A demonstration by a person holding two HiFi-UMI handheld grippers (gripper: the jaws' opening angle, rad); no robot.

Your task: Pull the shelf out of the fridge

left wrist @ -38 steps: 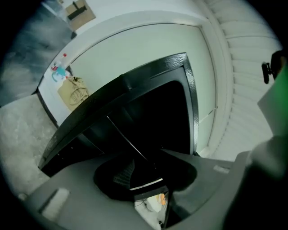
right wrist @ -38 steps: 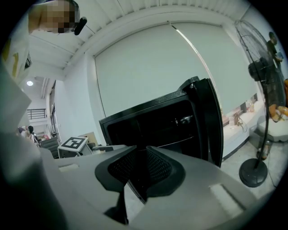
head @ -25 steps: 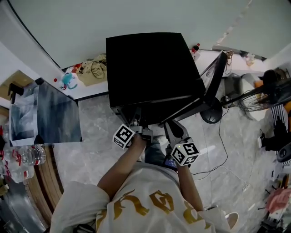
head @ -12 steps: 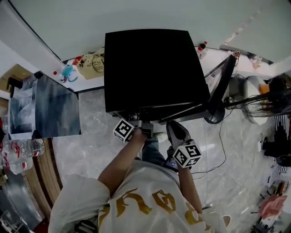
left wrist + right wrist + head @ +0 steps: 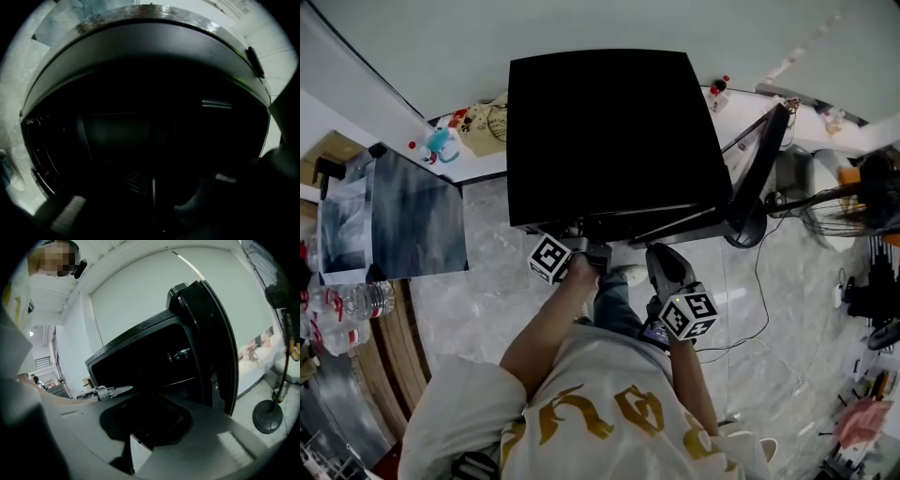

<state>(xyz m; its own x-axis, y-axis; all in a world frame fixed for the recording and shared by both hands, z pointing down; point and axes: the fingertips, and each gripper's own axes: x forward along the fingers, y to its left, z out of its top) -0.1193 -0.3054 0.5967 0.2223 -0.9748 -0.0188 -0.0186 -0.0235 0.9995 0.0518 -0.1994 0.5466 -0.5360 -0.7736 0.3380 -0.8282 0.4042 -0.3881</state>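
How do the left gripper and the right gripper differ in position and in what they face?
The left gripper is at the fridge's open front, while the right gripper hangs back from it. The left gripper's view shows the dark inside; the right gripper's shows the fridge from outside, door open. Both point toward the fridge.

The black fridge (image 5: 140, 366) is seen across the middle of the frame, with its door (image 5: 211, 343) swung open and shown edge-on at centre right. The inside is too dark to be made out. At centre left the left gripper (image 5: 119, 390) is pointed into the opening. Along the bottom edge the right gripper (image 5: 150, 427) is shown with its grey jaws apart and nothing held between them. A fan (image 5: 267, 417) is seen on the floor at lower right.
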